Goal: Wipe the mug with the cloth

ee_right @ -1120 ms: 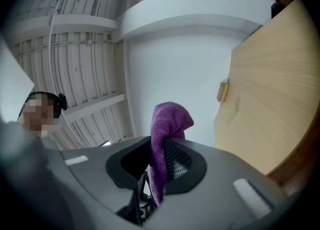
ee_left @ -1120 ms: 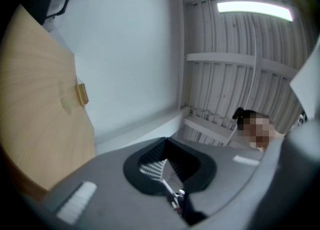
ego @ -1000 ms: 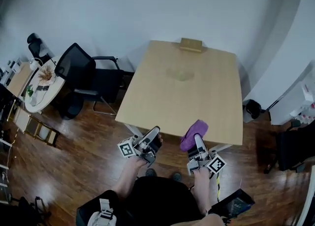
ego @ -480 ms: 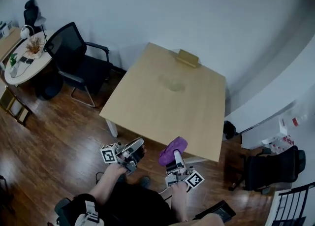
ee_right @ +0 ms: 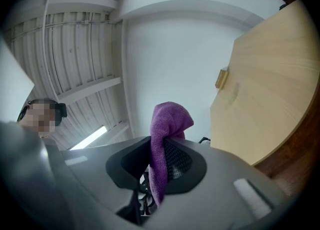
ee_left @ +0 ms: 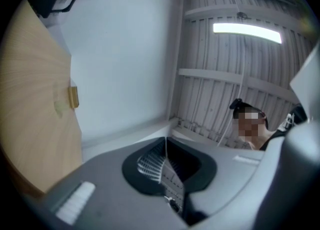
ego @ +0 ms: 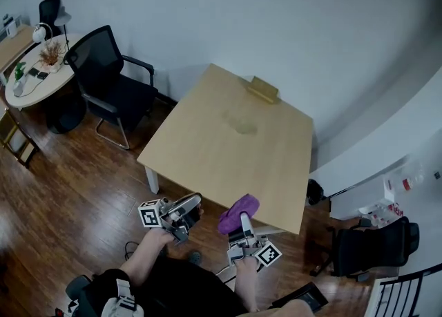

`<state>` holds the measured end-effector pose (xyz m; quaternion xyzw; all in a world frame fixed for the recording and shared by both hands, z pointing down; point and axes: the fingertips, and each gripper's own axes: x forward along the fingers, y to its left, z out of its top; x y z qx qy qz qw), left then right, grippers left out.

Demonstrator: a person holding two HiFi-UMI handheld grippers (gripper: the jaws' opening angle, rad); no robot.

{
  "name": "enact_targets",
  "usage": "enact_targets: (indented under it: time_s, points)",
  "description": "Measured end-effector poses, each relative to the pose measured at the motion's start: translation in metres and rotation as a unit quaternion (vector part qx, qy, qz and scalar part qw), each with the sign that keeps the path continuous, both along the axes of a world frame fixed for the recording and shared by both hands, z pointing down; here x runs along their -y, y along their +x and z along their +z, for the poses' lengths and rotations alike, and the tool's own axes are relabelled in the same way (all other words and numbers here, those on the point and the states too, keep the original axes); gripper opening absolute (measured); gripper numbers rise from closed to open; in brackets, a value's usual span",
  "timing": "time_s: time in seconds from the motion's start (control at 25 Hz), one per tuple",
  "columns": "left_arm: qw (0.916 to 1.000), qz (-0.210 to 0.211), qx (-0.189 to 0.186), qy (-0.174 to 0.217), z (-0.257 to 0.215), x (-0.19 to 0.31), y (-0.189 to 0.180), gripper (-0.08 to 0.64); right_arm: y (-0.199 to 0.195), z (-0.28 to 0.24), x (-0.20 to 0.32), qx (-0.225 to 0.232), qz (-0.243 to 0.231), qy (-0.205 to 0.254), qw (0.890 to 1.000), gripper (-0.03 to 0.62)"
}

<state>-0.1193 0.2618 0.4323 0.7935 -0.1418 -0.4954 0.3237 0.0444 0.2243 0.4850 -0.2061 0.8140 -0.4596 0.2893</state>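
Observation:
A pale, see-through mug [ego: 243, 128] stands far back on the light wooden table [ego: 207, 164], barely visible. My right gripper [ego: 244, 217] is shut on a purple cloth [ego: 238, 210] and hangs just off the table's near edge. In the right gripper view the cloth [ee_right: 170, 119] sticks up out of the closed jaws of the right gripper [ee_right: 162, 161]. My left gripper [ego: 191, 203] is shut with nothing in it, also short of the near edge. The left gripper view shows the left gripper [ee_left: 164, 161] with its ribbed pads pressed together and the table [ee_left: 30, 113] at the left.
A small wooden block [ego: 262, 89] lies at the table's far edge. A black office chair [ego: 110, 81] stands left of the table, a round table [ego: 34, 74] with small items beyond it. Another black chair [ego: 373, 243] is at the right. The floor is dark wood.
The head view has swung, so table and chair sit differently in frame. Both grippers stay near the table's front edge, the right still shut on the purple cloth.

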Motion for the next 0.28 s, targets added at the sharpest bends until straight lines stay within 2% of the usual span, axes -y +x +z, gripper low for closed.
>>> enact_targets:
  time_s: [0.28]
  points:
    - [0.9998, 0.003, -0.003, 0.021, -0.020, 0.000, 0.008, 0.006, 0.004, -0.012, 0.007, -0.001, -0.002, 0.007, 1.000, 0.060]
